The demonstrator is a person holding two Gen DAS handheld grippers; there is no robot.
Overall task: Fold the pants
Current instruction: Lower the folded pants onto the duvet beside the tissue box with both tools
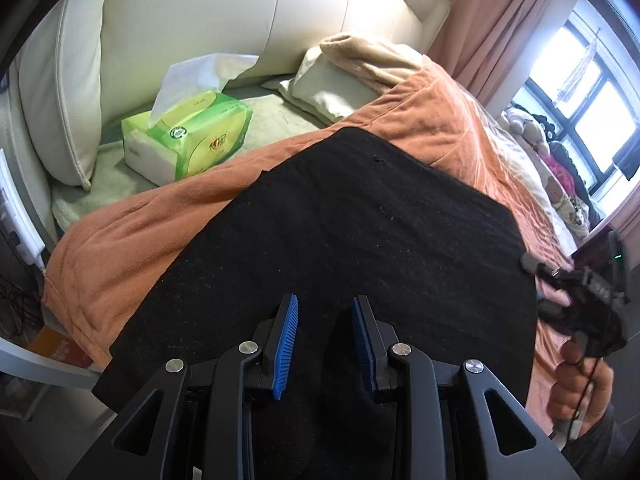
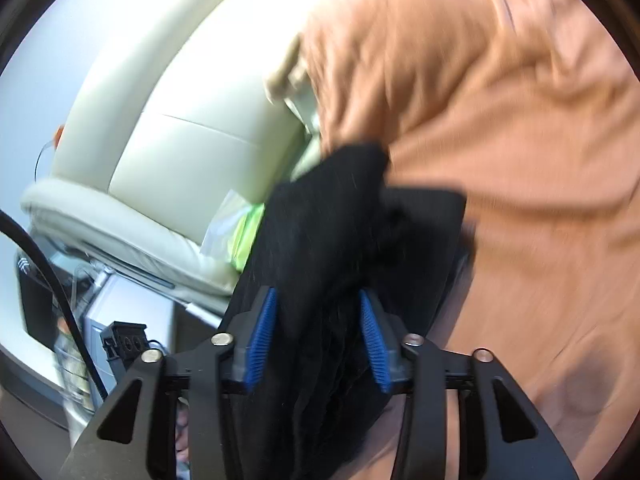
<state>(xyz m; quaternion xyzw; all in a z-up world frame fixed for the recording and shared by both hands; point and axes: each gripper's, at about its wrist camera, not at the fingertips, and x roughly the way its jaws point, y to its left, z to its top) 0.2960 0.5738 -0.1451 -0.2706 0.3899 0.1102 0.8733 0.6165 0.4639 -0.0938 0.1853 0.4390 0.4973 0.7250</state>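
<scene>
**A:** State item counts.

**B:** One pair of black fabric pants (image 1: 352, 248), folded flat on the orange fleece blanket (image 1: 132, 236). One green plastic tissue pack (image 1: 188, 136), beyond the blanket's far edge, near the cream padded headboard (image 1: 192, 12). Two pale pillows (image 1: 340, 84) beside that pack, partly under the blanket. Two black grippers with blue ribbed pads.

**A:** Gripper status?

**B:** Left gripper (image 1: 325, 344): jaws partly apart, over the pants' near edge; whether the pads press the cloth cannot be determined. Right gripper (image 2: 316, 340): jaws partly apart, a bunched portion of the pants (image 2: 340, 220) between the pads and raised off the blanket (image 2: 520, 160); contact with both pads cannot be confirmed, as the view is blurred.

**A:** Surface and room?

**B:** Blanket covers a bed. Pink curtain (image 1: 508, 28) and window (image 1: 588, 92) lie beyond the blanket's right side.
</scene>
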